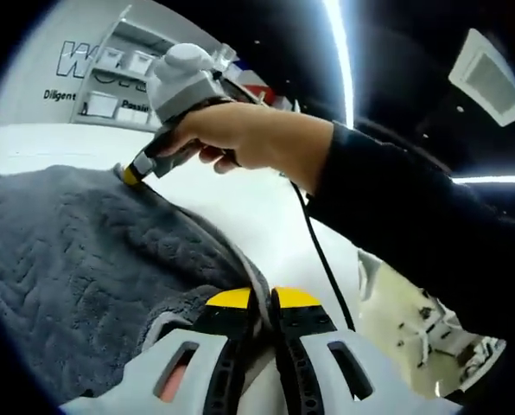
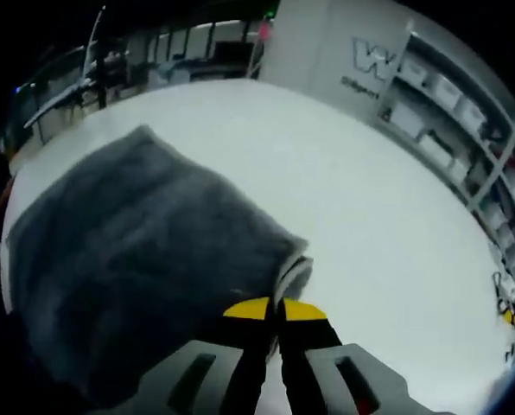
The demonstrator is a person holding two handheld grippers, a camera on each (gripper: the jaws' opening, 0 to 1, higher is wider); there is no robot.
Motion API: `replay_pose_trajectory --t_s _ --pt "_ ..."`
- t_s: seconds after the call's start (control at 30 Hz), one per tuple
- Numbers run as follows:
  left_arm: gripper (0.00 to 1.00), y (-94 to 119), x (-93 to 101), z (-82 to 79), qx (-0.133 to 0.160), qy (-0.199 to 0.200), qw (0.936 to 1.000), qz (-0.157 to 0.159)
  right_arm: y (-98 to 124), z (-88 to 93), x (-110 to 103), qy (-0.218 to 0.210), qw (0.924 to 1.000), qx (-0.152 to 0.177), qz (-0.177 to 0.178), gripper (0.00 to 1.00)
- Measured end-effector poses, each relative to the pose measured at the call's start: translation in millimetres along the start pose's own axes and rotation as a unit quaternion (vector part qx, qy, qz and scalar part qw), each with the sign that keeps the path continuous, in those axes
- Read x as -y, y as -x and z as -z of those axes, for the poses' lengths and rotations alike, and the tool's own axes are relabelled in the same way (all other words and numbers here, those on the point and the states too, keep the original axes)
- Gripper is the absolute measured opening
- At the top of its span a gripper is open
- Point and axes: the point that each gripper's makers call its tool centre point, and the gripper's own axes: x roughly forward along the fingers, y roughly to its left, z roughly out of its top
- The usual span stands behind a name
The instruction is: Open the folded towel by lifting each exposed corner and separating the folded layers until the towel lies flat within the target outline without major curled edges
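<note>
Left gripper view: both hand-held grippers, left (image 1: 263, 298) and right (image 1: 133, 173), pinch the grey towel (image 1: 76, 268) edge on the white counter (image 1: 266, 216); thin grips could slip, letting layers refold.

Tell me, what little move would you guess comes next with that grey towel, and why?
Probably both grippers lift and draw apart to peel the top layer open. The left gripper has its yellow-tipped jaws closed at the edge of the grey towel, and the right gripper looks pinched on a corner at the towel's rolled edge. The towel lies folded in layers on the white table, so it is not yet flat.
</note>
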Motion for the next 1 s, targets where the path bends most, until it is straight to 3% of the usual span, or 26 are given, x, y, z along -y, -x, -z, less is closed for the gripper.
replay_pose_trajectory --t_s 0.13,0.3,0.57,1.0 --pt "0.07 -3.1 -0.4 -5.3 -0.002 0.005 1.0000 -0.001 -2.9 -5.1 0.0 0.012 0.9999 0.004 0.004 0.00" --pt "0.09 -6.1 -1.2 -0.8 -0.013 -0.024 0.9996 -0.008 -8.9 -8.2 3.6 0.018 0.9998 0.002 0.006 0.00" --pt "0.28 -12.7 12.1 10.8 -0.044 -0.077 0.9960 0.008 -11.1 -9.5 6.6 0.022 0.9997 0.005 0.010 0.00" --pt "0.31 -2.5 16.5 6.8 -0.036 -0.072 0.9965 0.024 -3.1 -9.2 11.7 0.030 0.9991 0.019 0.022 0.04"
